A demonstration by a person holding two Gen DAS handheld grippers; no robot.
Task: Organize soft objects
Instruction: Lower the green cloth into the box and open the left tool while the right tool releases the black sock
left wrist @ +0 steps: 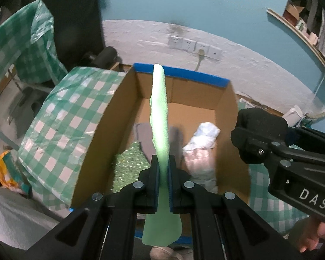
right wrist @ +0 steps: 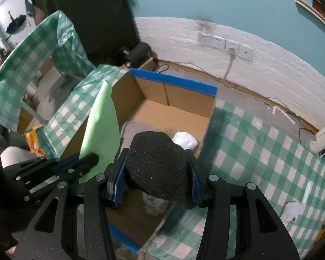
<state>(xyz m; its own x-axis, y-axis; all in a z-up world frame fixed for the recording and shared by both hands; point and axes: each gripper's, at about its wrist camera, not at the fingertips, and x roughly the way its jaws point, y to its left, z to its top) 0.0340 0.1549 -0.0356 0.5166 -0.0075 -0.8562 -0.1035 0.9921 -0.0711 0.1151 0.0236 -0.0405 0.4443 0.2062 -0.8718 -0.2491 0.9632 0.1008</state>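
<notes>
Gripping green cloth [left wrist: 160, 112], black, perhaps sock [right wrist: 157, 166]

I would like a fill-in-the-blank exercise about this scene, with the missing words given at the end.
1. The left gripper is shut on a thin sheet of light ____ colour.
2. The right gripper holds a soft pad whose colour is ____.
3. The cardboard box has tape of ____ colour along its rim.
4. The cloth beside the box has a green and white ____ pattern.

Missing words: green; black; blue; checked
</notes>
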